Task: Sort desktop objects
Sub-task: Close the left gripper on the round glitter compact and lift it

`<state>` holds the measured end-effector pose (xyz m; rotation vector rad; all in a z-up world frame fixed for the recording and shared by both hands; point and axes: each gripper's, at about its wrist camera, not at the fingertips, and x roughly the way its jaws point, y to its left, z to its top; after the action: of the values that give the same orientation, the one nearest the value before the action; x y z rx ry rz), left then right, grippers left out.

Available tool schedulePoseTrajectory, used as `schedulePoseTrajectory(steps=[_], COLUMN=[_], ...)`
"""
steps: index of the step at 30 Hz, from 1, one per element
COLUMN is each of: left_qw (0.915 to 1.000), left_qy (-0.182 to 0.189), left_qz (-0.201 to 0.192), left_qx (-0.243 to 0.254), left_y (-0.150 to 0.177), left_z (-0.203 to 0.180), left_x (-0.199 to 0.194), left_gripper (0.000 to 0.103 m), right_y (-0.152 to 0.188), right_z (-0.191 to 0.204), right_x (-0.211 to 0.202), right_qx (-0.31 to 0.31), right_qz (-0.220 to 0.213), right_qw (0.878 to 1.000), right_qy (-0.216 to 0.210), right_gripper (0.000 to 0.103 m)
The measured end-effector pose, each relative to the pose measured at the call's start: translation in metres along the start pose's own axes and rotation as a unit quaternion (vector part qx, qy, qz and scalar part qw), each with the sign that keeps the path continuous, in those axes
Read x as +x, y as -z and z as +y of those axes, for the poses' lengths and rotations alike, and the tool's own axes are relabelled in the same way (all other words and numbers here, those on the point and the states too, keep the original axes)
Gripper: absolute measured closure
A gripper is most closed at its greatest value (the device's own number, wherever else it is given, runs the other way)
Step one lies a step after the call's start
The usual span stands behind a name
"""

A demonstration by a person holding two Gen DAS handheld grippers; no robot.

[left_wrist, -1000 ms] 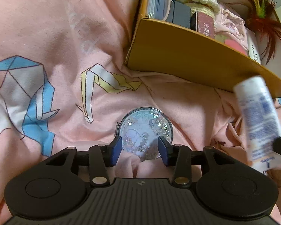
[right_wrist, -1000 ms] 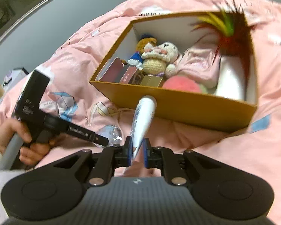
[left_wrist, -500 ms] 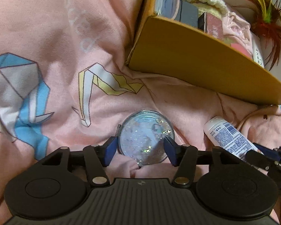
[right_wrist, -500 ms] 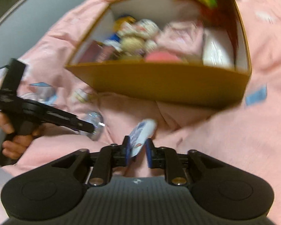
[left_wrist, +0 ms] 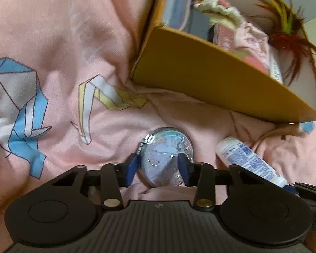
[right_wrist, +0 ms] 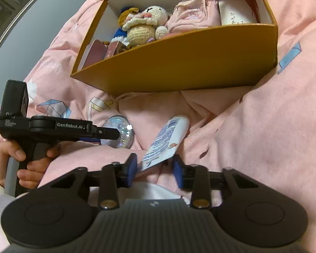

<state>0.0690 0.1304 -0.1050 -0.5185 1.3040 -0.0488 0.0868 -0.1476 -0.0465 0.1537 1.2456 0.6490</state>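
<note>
A round clear glitter case (left_wrist: 165, 156) stands tipped up on the pink blanket (left_wrist: 59, 48). My left gripper (left_wrist: 158, 165) has its blue pads against both sides of the case, and the jaws are closing. A white tube with blue print (right_wrist: 168, 139) lies on the blanket to the right of the case (right_wrist: 118, 131). Its flat crimped end sits between the pads of my right gripper (right_wrist: 154, 166). Those jaws are closing, with a small gap showing at the left pad. The tube (left_wrist: 246, 160) also shows in the left wrist view.
A yellow cardboard box (right_wrist: 179, 63) stands just beyond both objects. It holds a crocheted doll (right_wrist: 143, 27), small boxes, a pink pouch and a red feather tuft (left_wrist: 284, 33). A person's hand (right_wrist: 21, 158) holds the left gripper's handle. Rumpled blanket folds rise on the right.
The right gripper came down, rolled and laid the tube on the blanket beside the case, widening its jaws. The left jaws spread round the case, then closed on it, tipping it up.
</note>
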Motion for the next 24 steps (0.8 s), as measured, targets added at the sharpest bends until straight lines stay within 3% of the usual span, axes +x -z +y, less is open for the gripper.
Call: schedulePoseTrajectory(steps=[4, 8, 12, 18, 22, 24], left_qw=[0.9985, 0.9949, 0.9937, 0.9926, 0.9919, 0.9922], left_qy=[0.028, 0.032, 0.045, 0.033, 0.031, 0.033], left_qz=[-0.026, -0.038, -0.027, -0.031, -0.040, -0.046], left_qx=[0.040, 0.088, 0.099, 0.113, 0.117, 0.111], left_y=[0.001, 0.003, 0.001, 0.007, 0.009, 0.009], left_z=[-0.008, -0.024, -0.038, -0.041, -0.042, -0.041], left_x=[-0.016, -0.017, -0.001, -0.007, -0.011, -0.013], left_gripper=[0.061, 0.061, 0.064, 0.083, 0.085, 0.086], right_y=[-0.004, -0.014, -0.021, -0.017, -0.014, -0.013], right_z=[0.005, 0.007, 0.007, 0.009, 0.012, 0.013], right_x=[-0.008, -0.014, -0.011, -0.004, -0.003, -0.005], right_qx=[-0.009, -0.020, -0.031, -0.055, -0.068, -0.073], right_qz=[-0.025, -0.062, -0.078, -0.091, -0.095, -0.100], right_qw=[1.000, 0.997, 0.995, 0.991, 0.990, 0.989], right_qy=[0.013, 0.039, 0.058, 0.082, 0.080, 0.079], right_gripper=[0.091, 0.095, 0.096, 0.095, 0.095, 0.100])
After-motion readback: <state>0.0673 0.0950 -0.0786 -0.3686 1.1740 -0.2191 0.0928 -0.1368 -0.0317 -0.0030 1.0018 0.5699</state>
